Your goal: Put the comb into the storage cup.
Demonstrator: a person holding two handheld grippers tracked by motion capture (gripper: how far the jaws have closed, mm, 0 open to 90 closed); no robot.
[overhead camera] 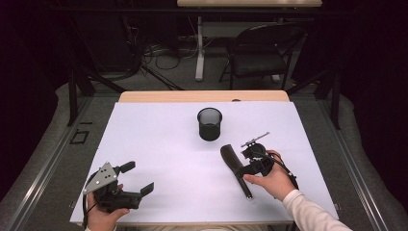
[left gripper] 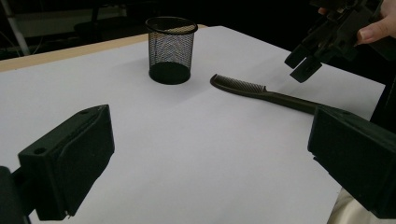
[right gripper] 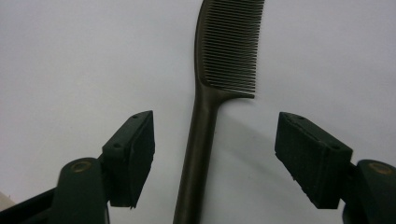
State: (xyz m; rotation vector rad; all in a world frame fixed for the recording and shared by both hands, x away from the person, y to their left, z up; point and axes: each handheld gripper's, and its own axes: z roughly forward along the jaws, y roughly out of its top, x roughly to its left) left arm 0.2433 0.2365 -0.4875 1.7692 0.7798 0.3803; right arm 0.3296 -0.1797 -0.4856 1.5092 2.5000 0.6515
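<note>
Black plastic jaws of the right tool point(right gripper: 215, 158) stand apart on either side of a dark comb point(right gripper: 210, 116), released, with neither pad touching it. In the right gripper view the comb's handle runs up between the two jaws, a gap of white showing on each side, and its teeth fan out beyond the jaw tips. In the high view the right tool point(overhead camera: 248, 161) sits in the person's right hand point(overhead camera: 269, 180), poised over the handle part of the comb point(overhead camera: 234, 166). The left gripper view shows this right tool point(left gripper: 303, 65) hanging above the worktop, clear of the comb point(left gripper: 261, 93), which lies flat on the white sheet.

The comb rests on the right half of the worktop point(overhead camera: 168, 159), its toothed end pointing toward the far side and its handle toward the person. Just beyond the toothed end, near the middle of the far part of the sheet, a black mesh cup point(overhead camera: 210, 123) stands upright, apart from the comb.

The left tool point(overhead camera: 137, 179) is held in the left hand point(overhead camera: 103, 214) at the near left corner of the worktop, well away from the comb and cup. Its jaws are spread wide with only bare white surface between them, as the left gripper view shows.

Behind the worktop, a dark folding chair point(overhead camera: 260, 53) stands on the floor.
</note>
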